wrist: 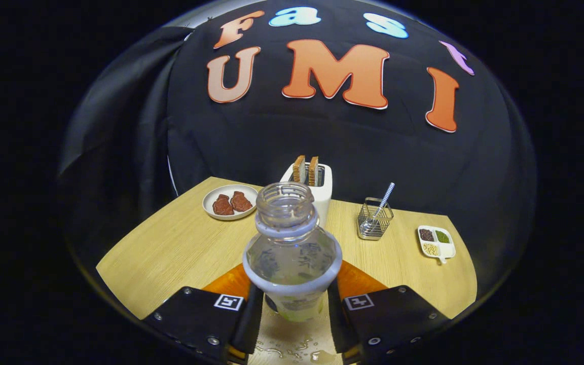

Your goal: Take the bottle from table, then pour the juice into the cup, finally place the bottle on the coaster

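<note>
Tongs are held level and clamped on the open bottle, one finger against each side, upright above the table near its front edge.

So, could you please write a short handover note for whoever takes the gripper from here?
Gripper: shut on the bottle, one finger on each side of its lower body; bottle upright, cap off.
Beyond the bottle on the table: toaster with bread, plate of meat, wire basket, divided dish.
Droplets lie on the table between the fingers.
Done: bottle grasped.
Whether the pour is done cannot be told; placing the bottle on the coaster is left.
</note>
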Available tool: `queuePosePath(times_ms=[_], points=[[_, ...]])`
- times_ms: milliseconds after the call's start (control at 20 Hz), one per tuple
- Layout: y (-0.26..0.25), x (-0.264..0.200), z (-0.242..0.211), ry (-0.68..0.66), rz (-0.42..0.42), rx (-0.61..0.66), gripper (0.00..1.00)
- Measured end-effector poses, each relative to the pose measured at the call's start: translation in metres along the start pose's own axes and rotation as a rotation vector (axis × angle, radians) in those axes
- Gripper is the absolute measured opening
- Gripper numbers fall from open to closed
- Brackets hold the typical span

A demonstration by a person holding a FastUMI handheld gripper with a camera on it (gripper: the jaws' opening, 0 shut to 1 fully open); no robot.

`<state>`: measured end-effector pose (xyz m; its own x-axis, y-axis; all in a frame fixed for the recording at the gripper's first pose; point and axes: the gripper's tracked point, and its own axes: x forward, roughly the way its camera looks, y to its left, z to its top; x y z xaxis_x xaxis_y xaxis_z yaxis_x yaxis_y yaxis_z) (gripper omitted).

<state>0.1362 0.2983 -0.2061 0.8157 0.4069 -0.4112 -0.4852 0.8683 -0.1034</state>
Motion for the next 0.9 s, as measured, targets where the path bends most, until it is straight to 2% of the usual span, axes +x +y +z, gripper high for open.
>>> queuePosePath(times_ms=[250,900], points=[[0.002,0.029,-0.015,0.017,0.058,0.154,0.58],[0.013,0.059,-0.049,0.086,0.081,0.168,0.58]])
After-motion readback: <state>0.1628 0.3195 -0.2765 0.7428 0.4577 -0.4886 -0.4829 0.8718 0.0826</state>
